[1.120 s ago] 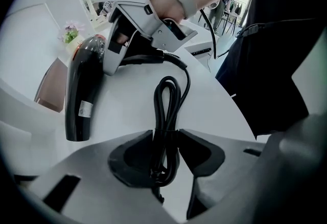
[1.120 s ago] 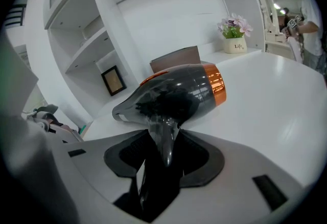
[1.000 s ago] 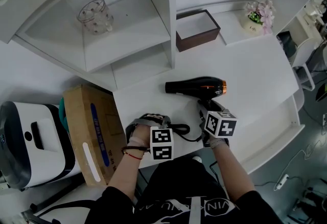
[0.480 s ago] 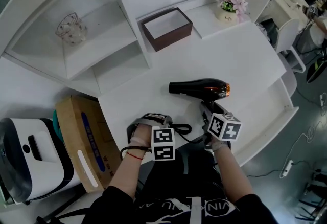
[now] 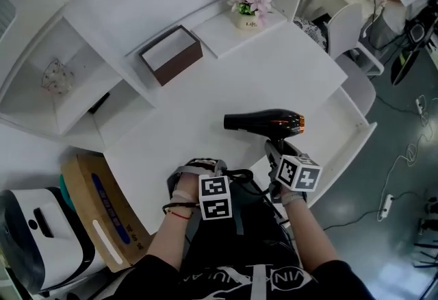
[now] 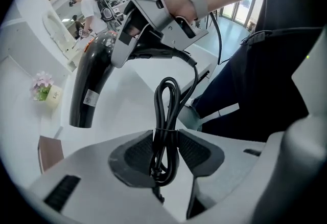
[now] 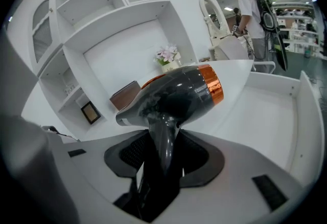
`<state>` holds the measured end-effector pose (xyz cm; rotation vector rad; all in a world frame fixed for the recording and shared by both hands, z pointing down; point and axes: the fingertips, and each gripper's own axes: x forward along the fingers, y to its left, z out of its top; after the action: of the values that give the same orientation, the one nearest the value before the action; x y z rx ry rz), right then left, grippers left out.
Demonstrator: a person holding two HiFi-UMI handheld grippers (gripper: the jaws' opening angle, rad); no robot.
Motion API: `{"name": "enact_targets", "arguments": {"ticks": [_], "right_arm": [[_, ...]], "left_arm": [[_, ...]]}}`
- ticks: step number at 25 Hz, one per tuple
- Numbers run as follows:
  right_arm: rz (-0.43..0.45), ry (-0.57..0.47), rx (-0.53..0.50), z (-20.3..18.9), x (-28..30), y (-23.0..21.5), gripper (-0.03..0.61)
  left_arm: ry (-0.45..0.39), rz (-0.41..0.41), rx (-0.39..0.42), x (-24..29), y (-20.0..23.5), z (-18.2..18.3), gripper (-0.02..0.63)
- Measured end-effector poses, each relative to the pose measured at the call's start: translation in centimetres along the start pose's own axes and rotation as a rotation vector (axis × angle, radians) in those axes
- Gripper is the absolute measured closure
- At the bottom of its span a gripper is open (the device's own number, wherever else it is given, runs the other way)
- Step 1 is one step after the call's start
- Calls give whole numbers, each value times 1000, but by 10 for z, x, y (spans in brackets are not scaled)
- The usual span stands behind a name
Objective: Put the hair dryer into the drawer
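Swung rightward, the black, orange-ringed plastic hair dryer (image 5: 263, 122), handle clamped in the right gripper (image 7: 163, 154), coiled black cord (image 6: 166, 110) pinched in the left gripper (image 6: 166, 152), neared the open white drawer (image 5: 345, 134).

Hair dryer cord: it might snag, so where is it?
Left gripper view: the cord is pinched in the left hand-held gripper, beside the hair dryer that the right hand-held gripper holds.

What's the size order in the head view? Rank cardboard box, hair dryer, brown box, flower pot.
1. Cardboard box.
2. Hair dryer and brown box: too alike to separate.
3. Flower pot, smallest, though farthest away.
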<state>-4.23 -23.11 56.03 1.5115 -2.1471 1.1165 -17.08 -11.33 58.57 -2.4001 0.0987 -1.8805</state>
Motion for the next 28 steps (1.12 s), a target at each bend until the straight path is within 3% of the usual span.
{"name": "enact_targets", "arguments": {"ticks": [15,28], "right_arm": [[-122,-65,133,6,-71,-117,400],[-191,-69,184,-6,-108,-181,400]], "left_arm": [[-32,-42,172,30,5,113,454],[-39,-104,299,56,-5,178,454]]}}
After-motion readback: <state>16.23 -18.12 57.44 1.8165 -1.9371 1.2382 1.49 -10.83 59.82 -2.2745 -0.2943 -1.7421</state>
